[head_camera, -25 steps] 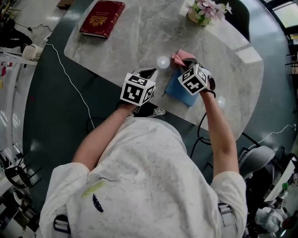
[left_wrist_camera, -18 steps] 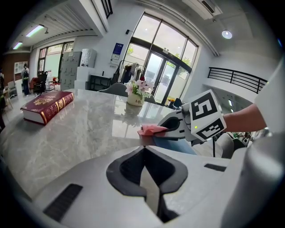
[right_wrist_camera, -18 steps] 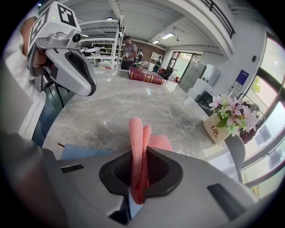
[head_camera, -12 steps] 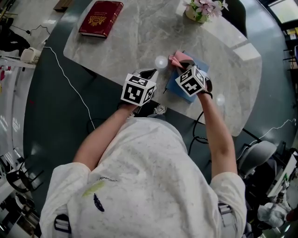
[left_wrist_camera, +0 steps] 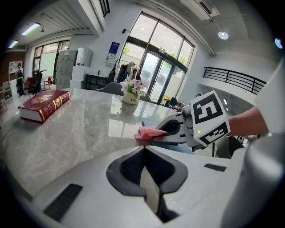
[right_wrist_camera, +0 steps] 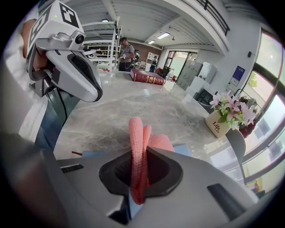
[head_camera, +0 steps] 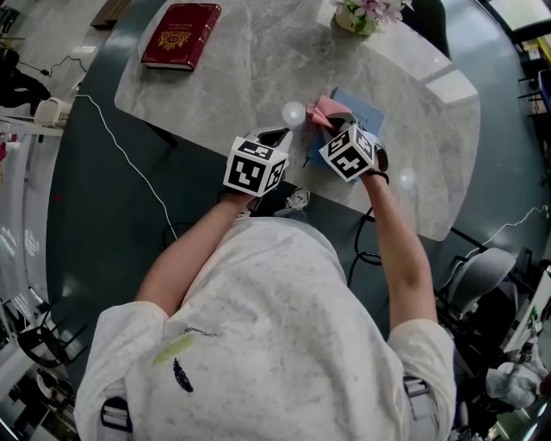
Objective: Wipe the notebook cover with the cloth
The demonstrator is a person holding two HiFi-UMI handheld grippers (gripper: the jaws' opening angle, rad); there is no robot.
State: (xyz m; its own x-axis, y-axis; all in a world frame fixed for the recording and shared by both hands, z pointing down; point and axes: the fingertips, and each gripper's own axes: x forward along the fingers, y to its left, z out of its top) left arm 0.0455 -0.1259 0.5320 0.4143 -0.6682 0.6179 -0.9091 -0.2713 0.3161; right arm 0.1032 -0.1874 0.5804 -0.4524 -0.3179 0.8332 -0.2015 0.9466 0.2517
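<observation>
A blue notebook [head_camera: 359, 107] lies near the front edge of the marble table [head_camera: 258, 69]. My right gripper [head_camera: 331, 127] is shut on a pink cloth [head_camera: 325, 109] and holds it down on the cover. In the right gripper view the folded cloth [right_wrist_camera: 136, 142] stands up between the jaws, and blue cover [right_wrist_camera: 183, 149] shows just beyond. My left gripper [head_camera: 275, 136] rests to the left of the notebook, shut with nothing in it [left_wrist_camera: 144, 153]. From the left gripper view, the right gripper [left_wrist_camera: 176, 130], the cloth [left_wrist_camera: 149, 132] and the notebook [left_wrist_camera: 171, 145] are all ahead.
A dark red book [head_camera: 181, 34] lies at the table's far left, and a flower pot [head_camera: 362, 13] stands at the far edge. A white cable [head_camera: 129, 146] runs over the dark floor on the left. A chair [head_camera: 478, 284] is at the right.
My right gripper has drawn the cloth toward me over the cover, so more blue shows beyond it. The left gripper has stayed where it was.
</observation>
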